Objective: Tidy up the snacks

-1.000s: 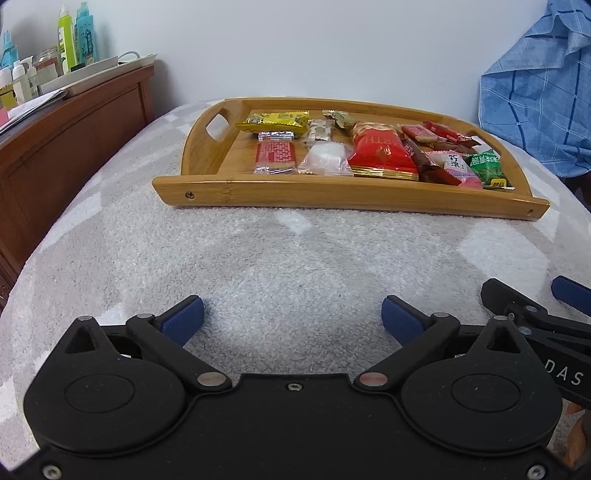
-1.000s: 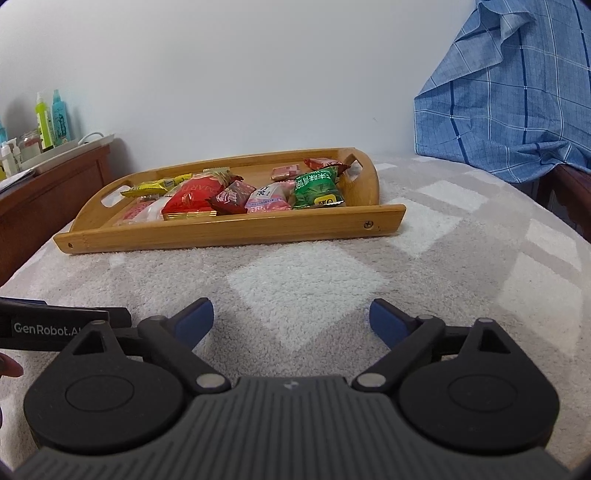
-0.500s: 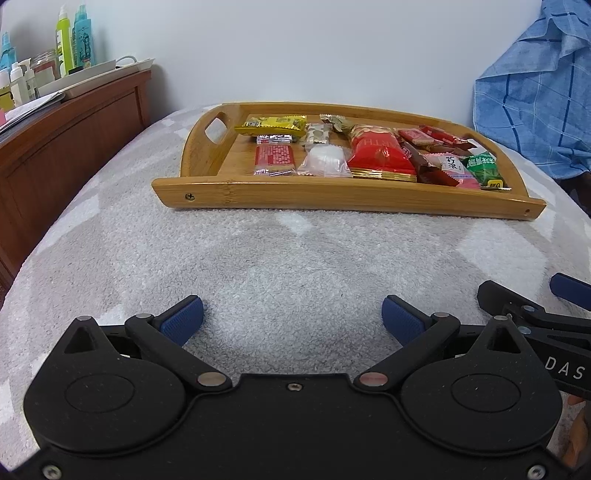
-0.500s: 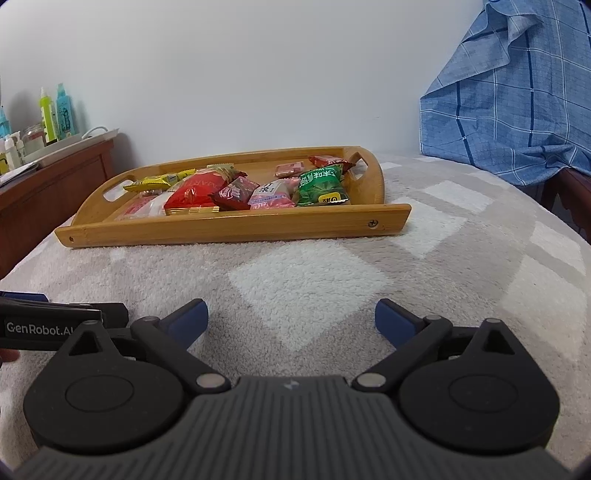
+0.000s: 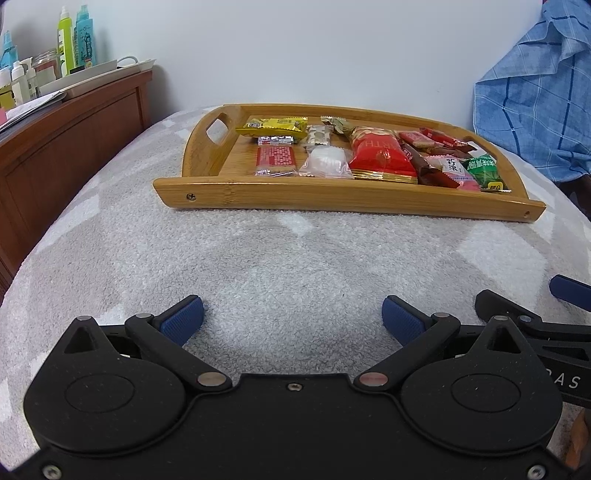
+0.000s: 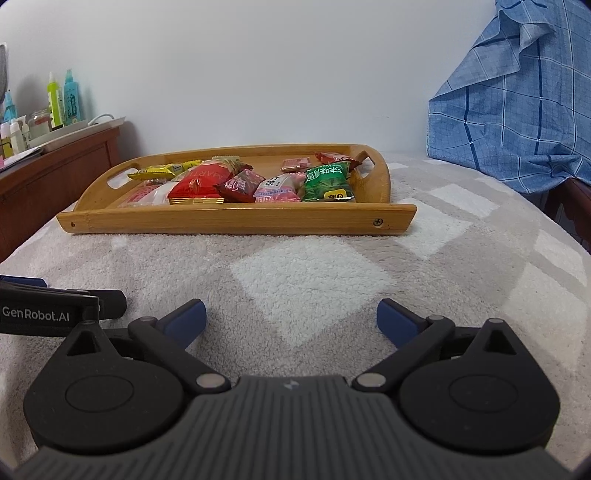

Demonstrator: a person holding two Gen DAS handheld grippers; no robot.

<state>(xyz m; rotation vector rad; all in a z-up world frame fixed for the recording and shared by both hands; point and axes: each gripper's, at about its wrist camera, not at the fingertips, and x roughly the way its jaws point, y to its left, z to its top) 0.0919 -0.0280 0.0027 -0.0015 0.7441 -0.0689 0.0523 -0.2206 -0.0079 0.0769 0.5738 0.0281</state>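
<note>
A bamboo tray (image 5: pixel 347 201) (image 6: pixel 236 221) lies ahead on a grey and white blanket. It holds several snack packets: a yellow bar (image 5: pixel 272 126), a red-printed clear packet (image 5: pixel 276 160), a white round sweet (image 5: pixel 327 161), a large red bag (image 5: pixel 380 157) (image 6: pixel 201 182) and a green packet (image 5: pixel 484 172) (image 6: pixel 327 182). My left gripper (image 5: pixel 291 319) is open and empty, low over the blanket, well short of the tray. My right gripper (image 6: pixel 290 317) is open and empty too, beside the left one.
A brown wooden cabinet (image 5: pixel 62 147) stands at the left with bottles (image 5: pixel 75 35) and a white tray on top. A blue checked cloth (image 6: pixel 517 110) hangs at the right. The blanket (image 6: pixel 314 280) spans the space between grippers and tray.
Both grippers have dropped slightly, tilted up and eased back; the tray sits a little lower in both views. Jaws stay open and empty.
</note>
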